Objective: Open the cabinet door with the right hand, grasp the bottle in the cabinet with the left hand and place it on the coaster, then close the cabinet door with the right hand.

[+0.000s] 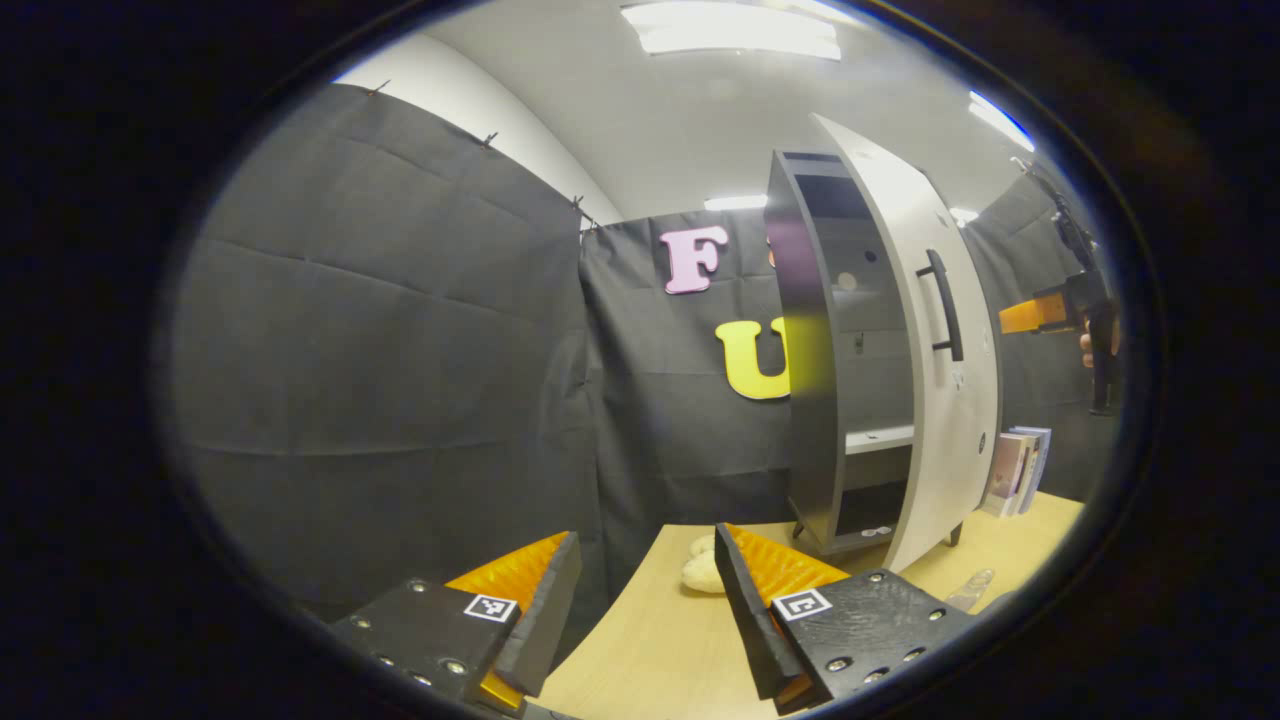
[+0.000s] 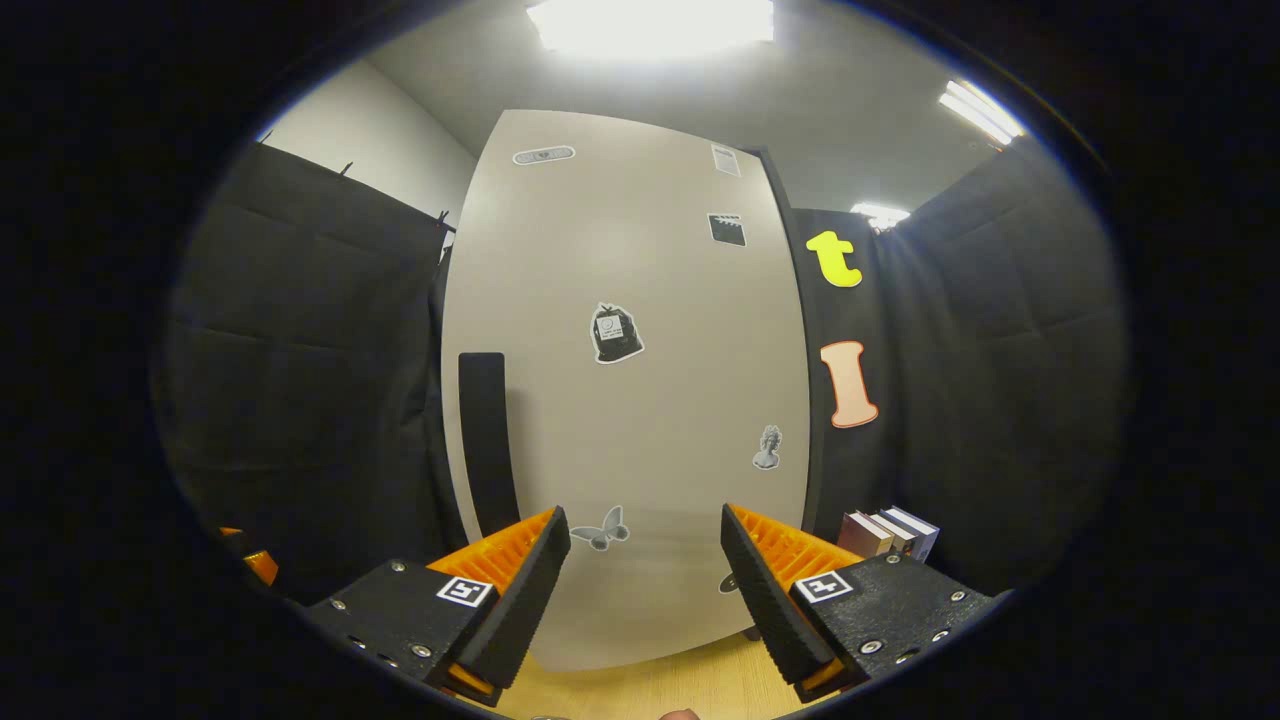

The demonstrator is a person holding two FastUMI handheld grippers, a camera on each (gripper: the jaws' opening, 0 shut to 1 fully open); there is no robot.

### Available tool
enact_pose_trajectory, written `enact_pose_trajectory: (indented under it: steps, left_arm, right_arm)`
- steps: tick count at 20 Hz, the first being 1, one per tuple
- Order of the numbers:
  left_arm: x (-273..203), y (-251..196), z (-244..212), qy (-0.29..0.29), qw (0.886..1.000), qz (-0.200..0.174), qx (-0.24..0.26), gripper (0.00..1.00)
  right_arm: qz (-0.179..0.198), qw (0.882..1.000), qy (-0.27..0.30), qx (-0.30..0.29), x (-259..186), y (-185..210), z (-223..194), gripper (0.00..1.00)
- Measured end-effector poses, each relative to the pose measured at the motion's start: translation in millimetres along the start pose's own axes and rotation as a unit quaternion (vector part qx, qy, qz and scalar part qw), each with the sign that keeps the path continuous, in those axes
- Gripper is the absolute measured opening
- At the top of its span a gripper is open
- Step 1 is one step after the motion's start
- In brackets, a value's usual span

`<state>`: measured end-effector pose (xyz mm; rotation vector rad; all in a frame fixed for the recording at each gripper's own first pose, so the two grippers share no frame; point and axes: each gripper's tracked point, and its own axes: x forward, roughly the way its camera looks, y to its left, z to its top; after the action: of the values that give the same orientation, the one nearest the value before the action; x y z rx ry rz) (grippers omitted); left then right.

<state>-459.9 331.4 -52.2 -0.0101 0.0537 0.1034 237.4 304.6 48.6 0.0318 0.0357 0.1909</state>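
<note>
Left gripper: fingers spread wide, nothing between them, held low over the pale wooden bench. Ahead of it stands the tall cabinet with a dark grey carcass, its white door swung partly open so the interior shelves show. A black vertical bar handle sits on the door's outer face. On the lowest shelf, small pale round items, too small to tell what. The bottle cannot be made out inside the cabinet from here. A cream-coloured soft lump lies on the bench just before the cabinet's foot. A few upright books stand beyond the door.

Right gripper: fingers spread apart, empty, facing the door's outer face close up, not touching it. Handle to the left of the fingers; several small stickers on the door. From the left gripper view, the right gripper is seen far off past the door edge, with part of a hand on it.
</note>
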Motion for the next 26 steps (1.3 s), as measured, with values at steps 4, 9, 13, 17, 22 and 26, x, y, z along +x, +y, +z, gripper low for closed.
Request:
enact_pose_trajectory:
  steps: [4,9,13,17,22,26]
  left_arm:
    - [4.8,-16.0,4.1,-0.005,1.0,-0.021,-0.005,0.81]
    - [11.2,-54.7,11.3,-0.01,0.998,-0.053,-0.012,0.77]
    - [19.1,-89.0,23.1,-0.01,0.998,-0.065,-0.013,0.77]
    - [12.5,-131.5,37.3,-0.015,0.997,-0.077,-0.011,0.77]
    - [1.8,-180.4,54.9,-0.017,0.996,-0.088,-0.008,0.77]
    - [-1.5,-216.2,65.2,-0.018,0.996,-0.092,-0.014,0.77]
  right_arm:
    - [-0.008,1.0,-0.003,-0.003,-8.8,-10.0,-0.2,0.94]
    - [-0.015,1.0,-0.014,-0.013,-27.6,-28.4,0.4,0.94]
    - [-0.01,1.0,-0.016,-0.009,-40.3,-48.0,-1.2,0.94]
    - [-0.006,1.0,-0.018,-0.009,-50.1,-77.4,-0.5,0.94]
    - [-0.003,1.0,-0.02,-0.003,-61.7,-116.5,-2.6,0.94]
    - [-0.008,1.0,-0.019,0.001,-70.8,-152.4,-10.0,0.94]
